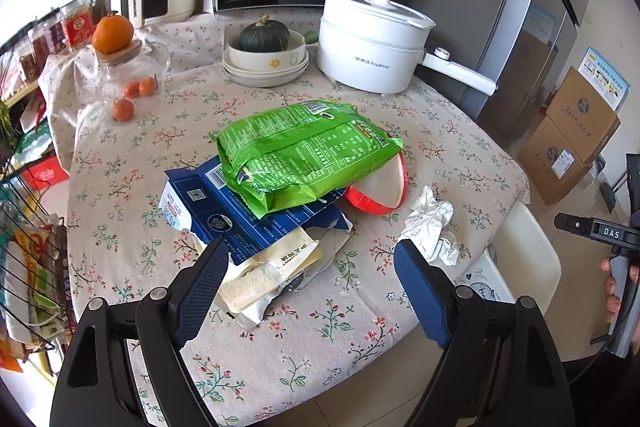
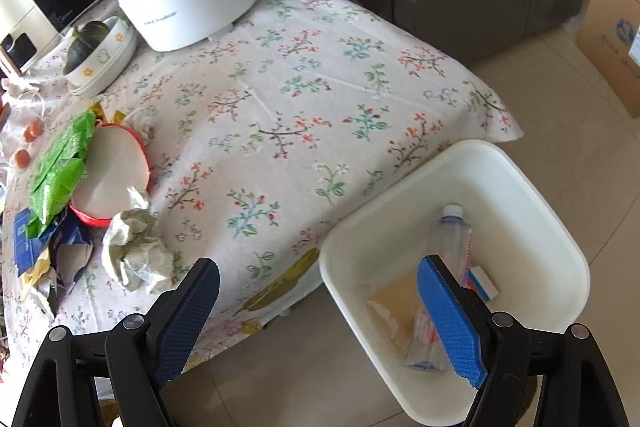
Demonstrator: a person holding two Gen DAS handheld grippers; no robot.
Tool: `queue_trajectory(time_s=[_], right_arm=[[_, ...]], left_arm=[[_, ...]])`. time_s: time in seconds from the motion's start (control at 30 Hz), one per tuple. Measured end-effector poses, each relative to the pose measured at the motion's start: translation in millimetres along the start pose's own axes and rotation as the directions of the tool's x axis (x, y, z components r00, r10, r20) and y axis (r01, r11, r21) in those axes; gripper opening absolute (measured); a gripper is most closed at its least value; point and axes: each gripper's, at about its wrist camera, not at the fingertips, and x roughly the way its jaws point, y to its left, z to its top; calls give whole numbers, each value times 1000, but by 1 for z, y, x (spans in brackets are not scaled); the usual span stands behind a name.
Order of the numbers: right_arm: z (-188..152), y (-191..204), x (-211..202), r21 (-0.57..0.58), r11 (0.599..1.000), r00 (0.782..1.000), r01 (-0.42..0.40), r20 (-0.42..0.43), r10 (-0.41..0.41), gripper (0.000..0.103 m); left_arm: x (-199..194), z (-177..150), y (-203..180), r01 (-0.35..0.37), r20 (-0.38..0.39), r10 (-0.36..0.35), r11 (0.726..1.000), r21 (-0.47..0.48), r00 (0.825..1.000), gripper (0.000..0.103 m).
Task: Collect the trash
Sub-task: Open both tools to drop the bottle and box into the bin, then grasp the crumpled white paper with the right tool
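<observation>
Both my tongs — left [image 1: 308, 267], right [image 2: 320, 311] — gape empty, trash pile [image 1: 280, 179] on the tabletop [image 1: 320, 327], bin [image 2: 552, 227] beside it — loose green bag [image 1: 304, 151] may slide off if I grab underneath.

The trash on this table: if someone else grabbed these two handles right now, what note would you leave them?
Left gripper: open, empty, hovering over the pile.
Right gripper: open, empty, above the white bin.
In the bin: a clear plastic bottle, a tan packet, a small wrapper.
On the table: green bag, blue carton, red-rimmed bowl, cream wrapper, crumpled paper.
All of those remain to be binned.
</observation>
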Motion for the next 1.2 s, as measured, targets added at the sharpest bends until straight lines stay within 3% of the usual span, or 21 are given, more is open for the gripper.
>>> queue_trajectory(time_s=[0.27,0.63,0.83,1.07,1.2], right_arm=[[-5,53,-3,-131,991,999,-20,30,24,86],[-19,132,40,-280,957,996,-77,-65,62,86],[-19,158,76,-277,958,992,-78,-120,46,86],[-15,170,109,-282,959,992,-20,-128,-17,85],[-16,172,122,-289,957,989,-10,-143,-33,79]], left_arm=[[4,-8,17,-18,-30,17,1000,-19,999,87],[6,-12,36,-36,-51,33,998,-56,998,87],[8,-13,50,-51,-59,47,995,-80,997,87],[9,-13,61,-65,-61,59,993,-96,996,87],[8,-13,62,-64,-58,59,993,-97,997,87]])
